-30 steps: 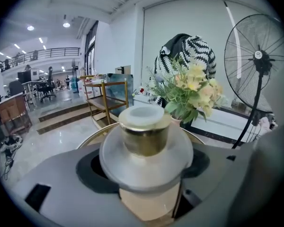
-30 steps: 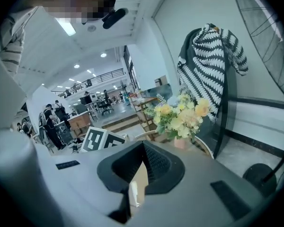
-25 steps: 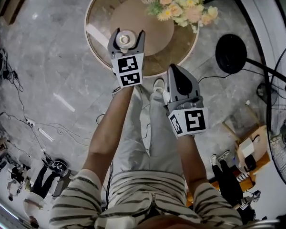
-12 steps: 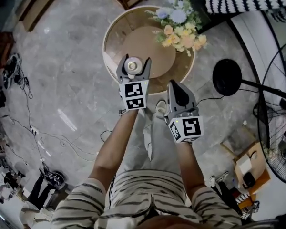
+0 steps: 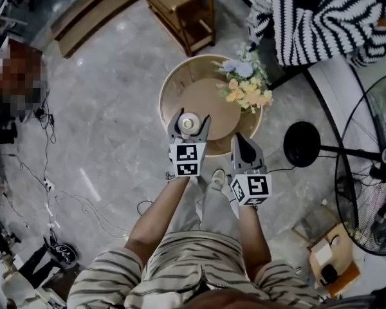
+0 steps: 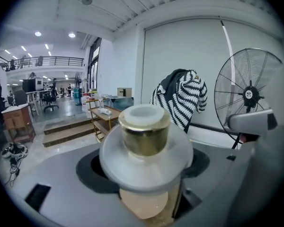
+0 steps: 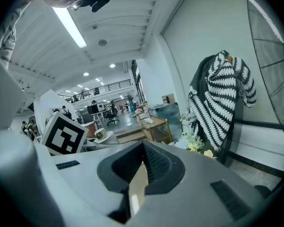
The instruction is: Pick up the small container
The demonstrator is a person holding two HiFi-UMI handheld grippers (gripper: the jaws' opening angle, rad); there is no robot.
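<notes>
The small container, a white jar with a wide flange and a gold-banded cap, sits between the jaws of my left gripper, which is shut on it above the near edge of the round wooden table. In the left gripper view the container fills the centre, upright, with the grey jaws pressed on both sides of it. My right gripper hovers just to the right, shut with nothing in it. In the right gripper view its ribbed pads meet, and the container shows at the left.
A bunch of flowers stands on the table's far right. A fan with a black round base and wire cage stands on the right. A striped garment hangs behind, and a wooden shelf stands further back. Cables lie on the floor at the left.
The head camera has risen, so the table and both grippers look smaller and more of the room shows. The left gripper still holds the container; the right stays shut beside it.
</notes>
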